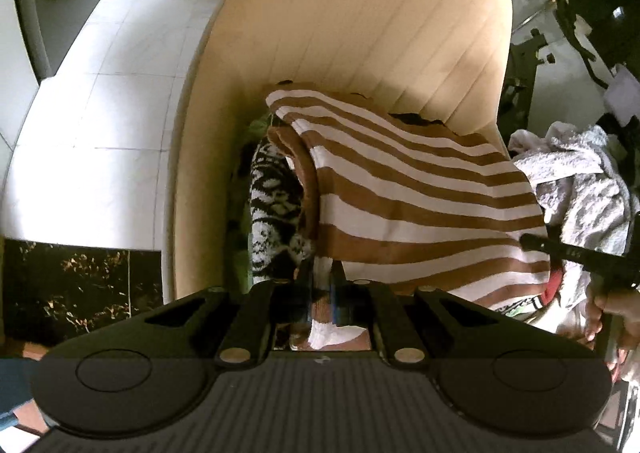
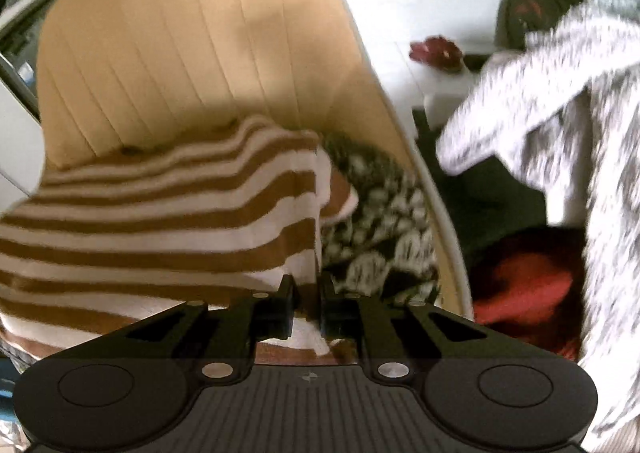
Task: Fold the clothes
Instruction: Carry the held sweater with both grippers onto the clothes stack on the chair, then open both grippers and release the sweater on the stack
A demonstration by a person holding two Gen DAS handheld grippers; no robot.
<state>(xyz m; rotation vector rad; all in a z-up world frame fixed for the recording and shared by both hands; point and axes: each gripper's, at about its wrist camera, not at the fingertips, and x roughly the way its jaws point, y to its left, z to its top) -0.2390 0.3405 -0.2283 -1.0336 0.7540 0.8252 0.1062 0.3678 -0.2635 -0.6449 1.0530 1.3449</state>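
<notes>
**Gripping a striped sweater from both ends**

Clamping on fabric, the left gripper [image 1: 320, 285] has its black fingers [image 1: 305, 281] drawn close together around a fold of the brown-and-white striped knit sweater [image 1: 420, 197], pinching the near hem. The right gripper [image 2: 306, 301] likewise has its fingers [image 2: 286, 303] nearly closed on the same sweater [image 2: 160, 213], holding its near edge at the right-hand side of the garment.

The sweater lies spread over the seat of a tan upholstered chair with stitched vertical channels [image 1: 360, 33], its far edge reaching the foot of the backrest. In the right wrist view the chair [image 2: 180, 33] fills the upper left. Under the sweater, on the seat, a black-and-white patterned knit garment [image 1: 276, 205] shows along one side; from the right wrist it [image 2: 380, 213] sits toward the seat's right edge.

A fluffy grey-white fleece garment [image 1: 580, 173] lies just beside the chair, off the seat's right edge; in the right wrist view it [image 2: 560, 113] hangs blurred at the right. Red cloth [image 2: 524, 289] lies low beside the chair. White floor tiles [image 1: 100, 93] spread left of the chair.
</notes>
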